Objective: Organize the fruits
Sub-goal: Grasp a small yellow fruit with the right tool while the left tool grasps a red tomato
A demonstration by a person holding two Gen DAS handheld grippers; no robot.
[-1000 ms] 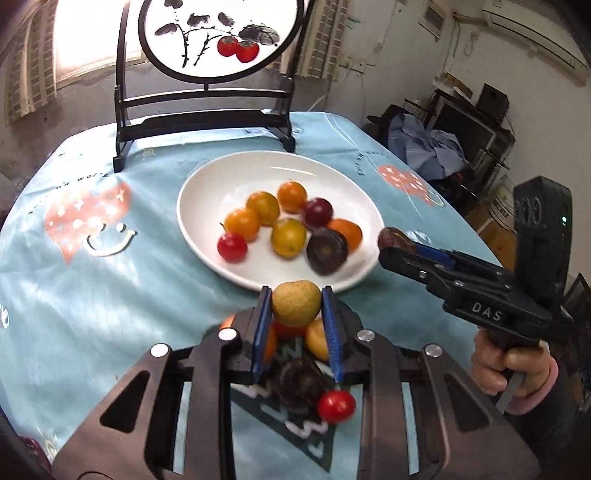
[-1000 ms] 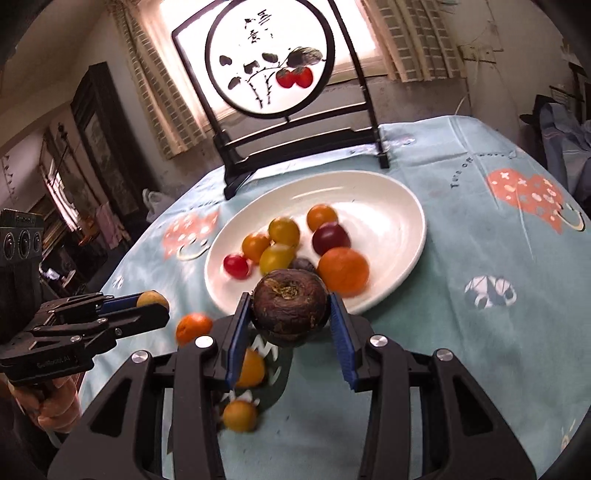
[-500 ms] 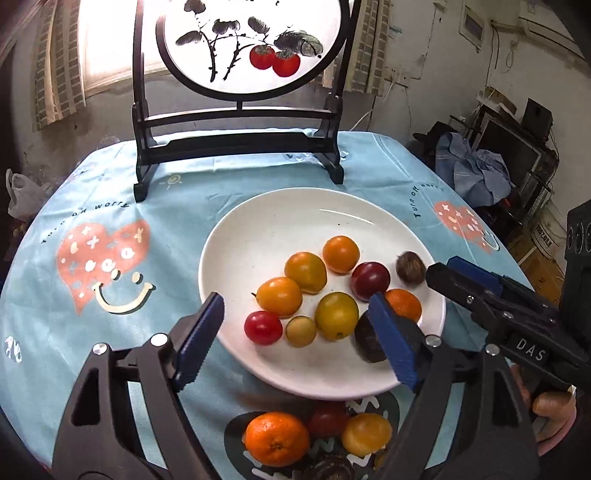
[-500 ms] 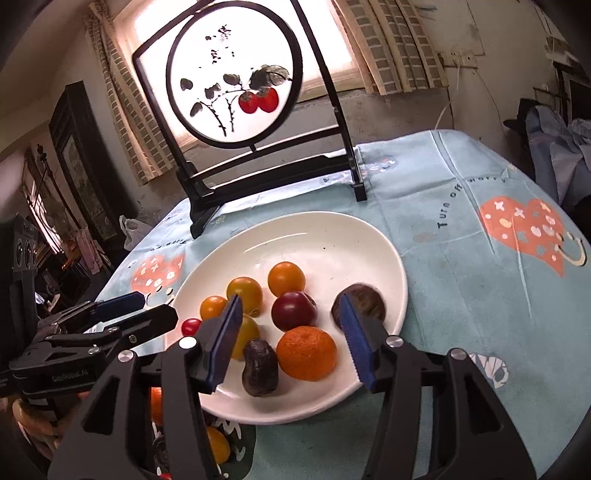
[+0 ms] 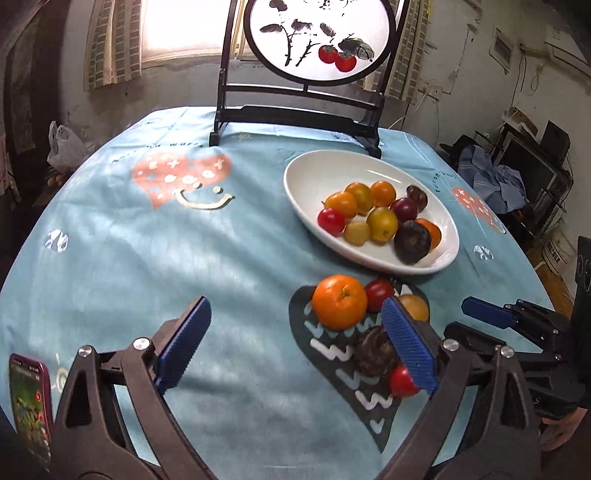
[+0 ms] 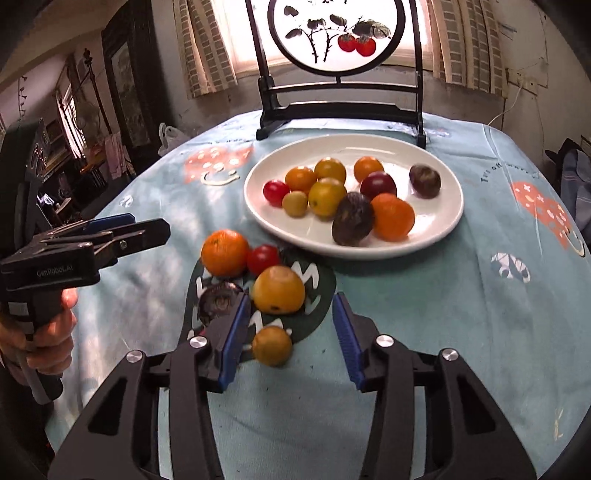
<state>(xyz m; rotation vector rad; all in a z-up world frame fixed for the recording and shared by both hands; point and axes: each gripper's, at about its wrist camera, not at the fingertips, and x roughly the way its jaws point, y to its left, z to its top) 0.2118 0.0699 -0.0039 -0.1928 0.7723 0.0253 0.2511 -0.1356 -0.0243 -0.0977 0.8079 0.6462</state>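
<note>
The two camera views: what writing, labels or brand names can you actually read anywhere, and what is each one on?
"GenRobot.AI": on the side of the left gripper, seen in the right wrist view.
Curved dark lettering on the tablecloth beside the plate: too distorted to read.
Calligraphy at the top of the round painted screen: cut off, unreadable.
Phone screen: too blurred.
Box on the floor: print too small.

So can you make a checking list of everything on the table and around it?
Surface: round table under a blue tablecloth with heart prints.
Job's things: white plate holds ten fruits; five loose fruits, including an orange, lie on the dark heart print.
Clutter: phone at the table edge; painted screen stand behind the plate.
Grippers: left gripper opening, empty; right gripper closing, nothing pressed.
Cables: wall wire.
Surroundings: window, curtains, piled clothes.
</note>
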